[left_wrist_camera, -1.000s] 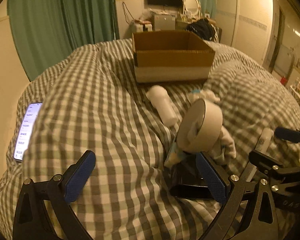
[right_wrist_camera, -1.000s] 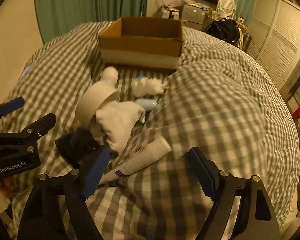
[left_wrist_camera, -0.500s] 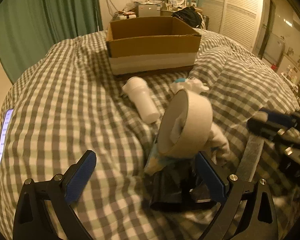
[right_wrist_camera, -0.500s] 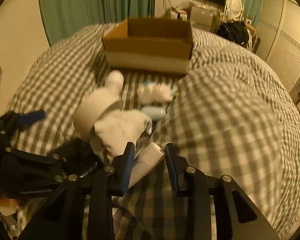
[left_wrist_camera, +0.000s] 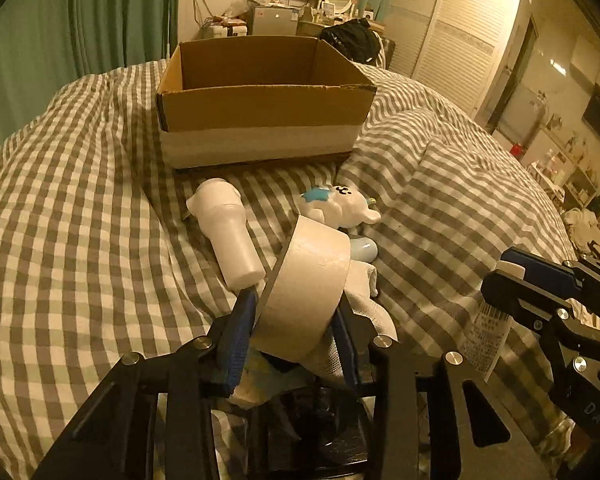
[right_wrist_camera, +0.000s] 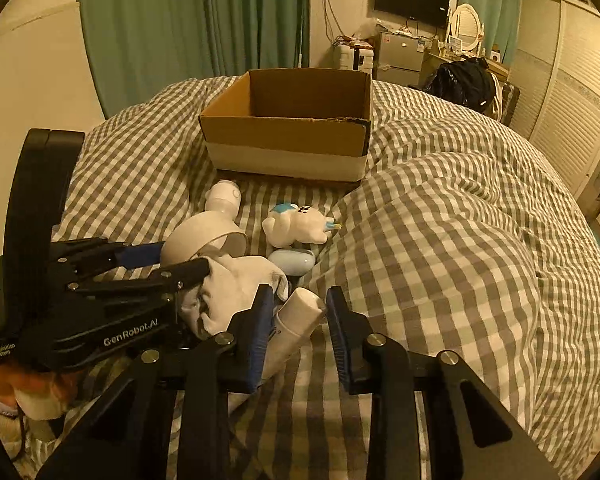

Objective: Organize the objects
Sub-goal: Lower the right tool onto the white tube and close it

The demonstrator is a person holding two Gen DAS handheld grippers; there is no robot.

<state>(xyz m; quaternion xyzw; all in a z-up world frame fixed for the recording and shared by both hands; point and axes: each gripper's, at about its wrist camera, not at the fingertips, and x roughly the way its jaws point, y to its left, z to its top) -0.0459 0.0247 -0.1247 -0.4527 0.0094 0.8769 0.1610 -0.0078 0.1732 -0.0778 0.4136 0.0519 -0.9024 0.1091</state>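
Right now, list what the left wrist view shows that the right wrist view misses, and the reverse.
Only the left wrist view: the blue pads of the left gripper closing on the wide roll of beige tape, and the white louvred wardrobe doors in full.

Only the right wrist view: the right gripper clamped on the white squeeze tube, seen from behind.

Both: the open brown cardboard box, the grey checked duvet, the white plastic bottle, the white animal figurine and the white sock.
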